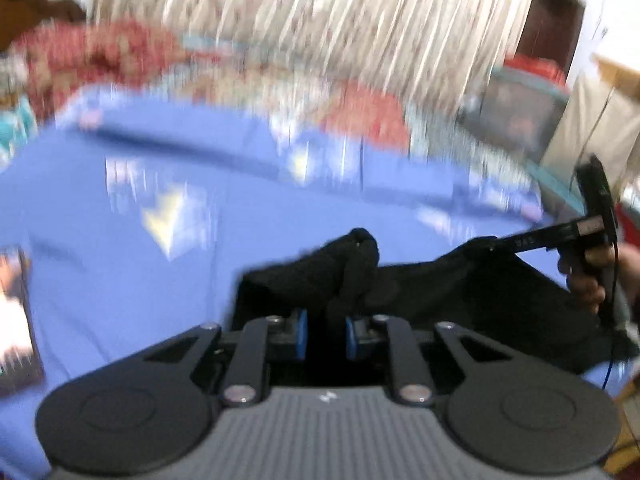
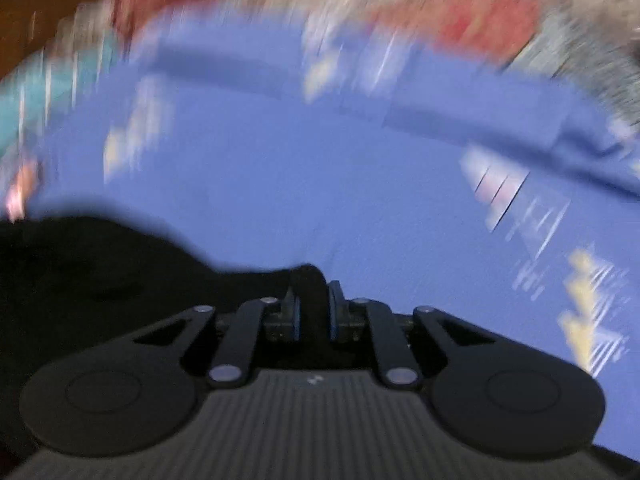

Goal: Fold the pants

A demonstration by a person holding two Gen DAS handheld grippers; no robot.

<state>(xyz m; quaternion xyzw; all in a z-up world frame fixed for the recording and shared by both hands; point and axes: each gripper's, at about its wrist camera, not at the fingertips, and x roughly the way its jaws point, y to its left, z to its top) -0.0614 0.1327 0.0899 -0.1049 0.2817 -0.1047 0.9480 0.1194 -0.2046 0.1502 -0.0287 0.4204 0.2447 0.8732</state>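
- Left wrist view: I am seeing the left gripper [image 1: 326, 330] clenched on a bunched fold of the black pants [image 1: 460, 296], with the fabric pinched between its blue pads [image 1: 303, 330].
- Left wrist view: the pants are lying on a blue bedsheet [image 1: 140, 280], rising into a peak just ahead of the fingers and spreading away to the right.
- Left wrist view: at the right edge I am seeing the right gripper [image 1: 496, 245] reaching in from the side, its fingertips meeting the top edge of the pants; a hand [image 1: 588, 276] is wrapping its handle.
- Left wrist view: the sheet is carrying pale printed motifs; beyond it a red patterned cloth [image 1: 100, 52] and a light striped curtain [image 1: 320, 12] are showing, all heavily blurred.
- Left wrist view: a dark flat item at the left edge is too blurred for me to identify.
- Right wrist view: I am seeing the right gripper [image 2: 314, 318] clamped on a narrow ridge of the pants [image 2: 80, 264], with the cloth standing between its pads [image 2: 297, 318].
- Right wrist view: the bulk of the pants is lying to the left of the fingers, filling the lower-left area over the bedsheet [image 2: 320, 180].
- Right wrist view: the background is smeared; only red and grey patches are showing past the far edge of the sheet.
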